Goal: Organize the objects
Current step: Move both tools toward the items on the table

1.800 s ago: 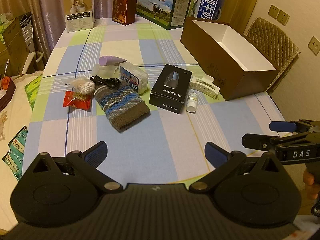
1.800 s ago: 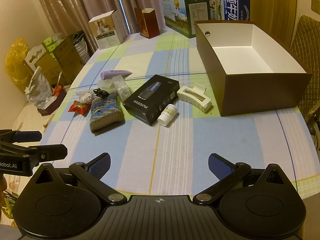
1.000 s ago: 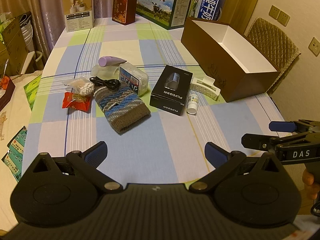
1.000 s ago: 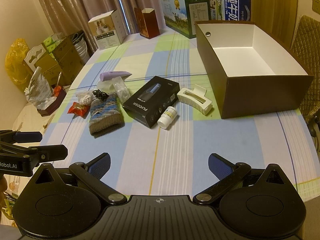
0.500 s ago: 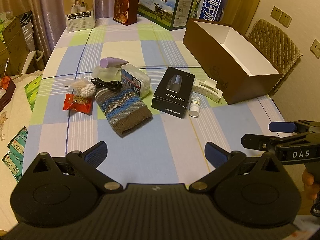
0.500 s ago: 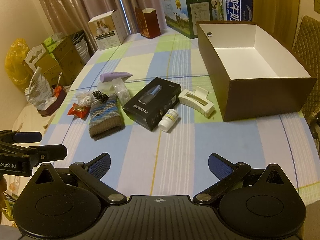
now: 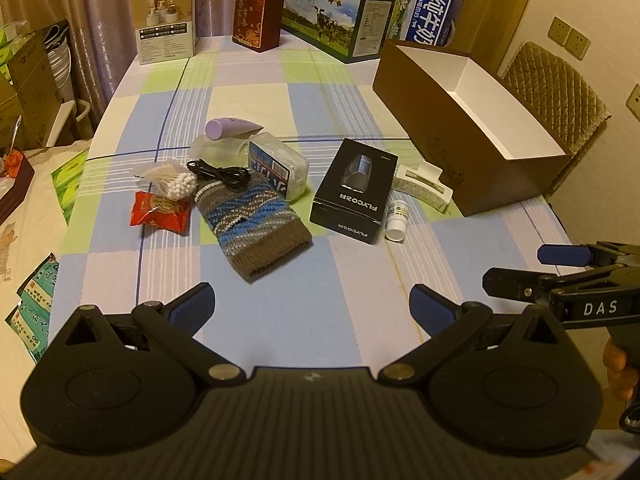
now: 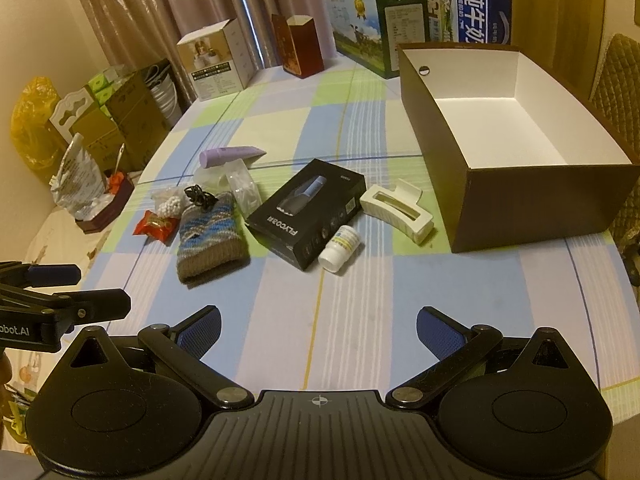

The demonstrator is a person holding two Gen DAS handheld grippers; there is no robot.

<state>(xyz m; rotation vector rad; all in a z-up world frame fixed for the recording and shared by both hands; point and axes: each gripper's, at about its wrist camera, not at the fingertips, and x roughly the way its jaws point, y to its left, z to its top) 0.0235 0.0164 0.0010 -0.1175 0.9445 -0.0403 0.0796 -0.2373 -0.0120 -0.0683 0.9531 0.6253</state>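
Observation:
Loose items lie mid-table: a black FLYCO box [image 7: 354, 191] [image 8: 310, 212], a white pill bottle [image 7: 397, 220] [image 8: 339, 249], a cream hair claw [image 7: 422, 186] [image 8: 397, 207], a knitted pouch [image 7: 252, 224] [image 8: 212, 235], a black cable [image 7: 221, 173], a clear plastic case [image 7: 278, 170], a purple tube [image 7: 232, 129], cotton swabs [image 7: 176, 182] and a red snack packet [image 7: 160, 213]. An open brown box [image 7: 468, 132] [image 8: 512, 140] stands at the right, white inside and holding nothing. My left gripper [image 7: 312, 308] is open and empty near the front edge. My right gripper [image 8: 318, 330] is open and empty beside it.
Cartons stand along the far edge: a white box [image 7: 165, 20], a dark red box [image 7: 258, 16], a green milk carton [image 7: 340, 12] and a blue one [image 7: 428, 8]. A quilted chair [image 7: 556, 92] is behind the brown box. Boxes and bags crowd the floor at left [image 8: 100, 128].
Both grippers have moved slightly forward toward the items, which now sit a little lower in both views. Both stay open and empty. Nothing on the table moved.

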